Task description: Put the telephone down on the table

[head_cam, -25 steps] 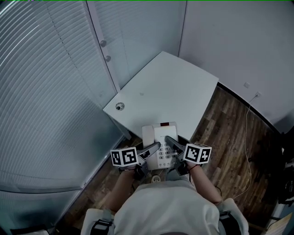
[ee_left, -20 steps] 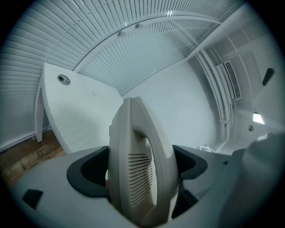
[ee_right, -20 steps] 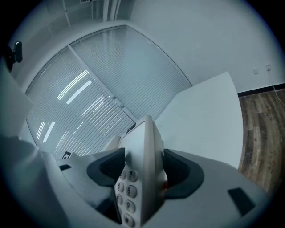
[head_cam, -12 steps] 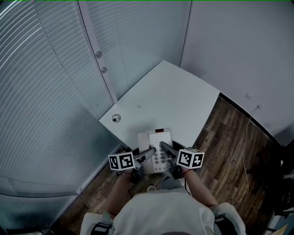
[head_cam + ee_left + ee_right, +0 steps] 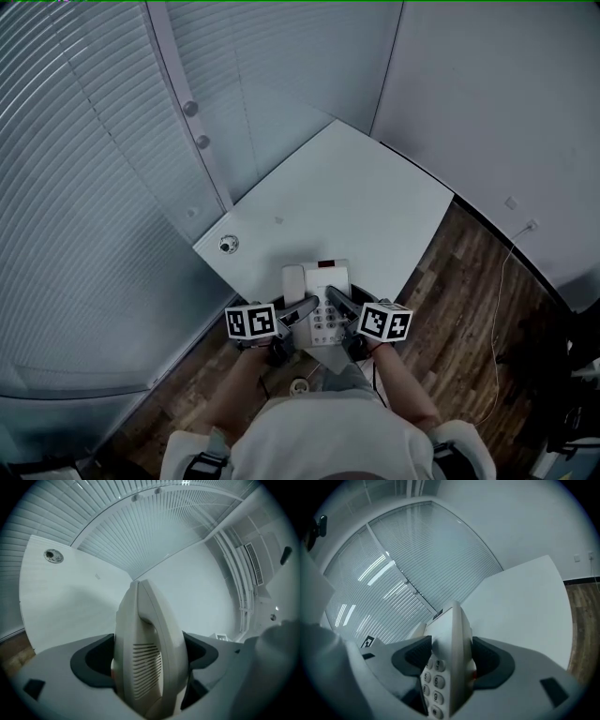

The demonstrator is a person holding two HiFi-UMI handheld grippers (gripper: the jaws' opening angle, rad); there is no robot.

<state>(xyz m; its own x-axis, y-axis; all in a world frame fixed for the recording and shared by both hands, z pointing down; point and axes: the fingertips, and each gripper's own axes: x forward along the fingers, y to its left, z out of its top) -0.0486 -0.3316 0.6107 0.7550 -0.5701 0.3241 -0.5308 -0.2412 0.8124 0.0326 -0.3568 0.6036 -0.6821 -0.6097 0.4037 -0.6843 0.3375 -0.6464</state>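
Note:
A white desk telephone (image 5: 322,279), with its handset on the left and a keypad on the right, is held at the near corner of the white table (image 5: 361,192). My left gripper (image 5: 307,306) is shut on the telephone's handset side (image 5: 149,648). My right gripper (image 5: 335,299) is shut on its keypad side (image 5: 446,663). The telephone's near part hangs over the table's edge. Whether its base touches the tabletop I cannot tell.
A round cable hole (image 5: 225,244) sits at the table's left corner. Glass walls with blinds (image 5: 84,187) stand to the left and a white wall behind. Wooden floor (image 5: 459,309) with a thin cable (image 5: 494,309) lies to the right.
Both grippers have carried the telephone forward, from short of the table's near corner to over it. The table now sits closer below me.

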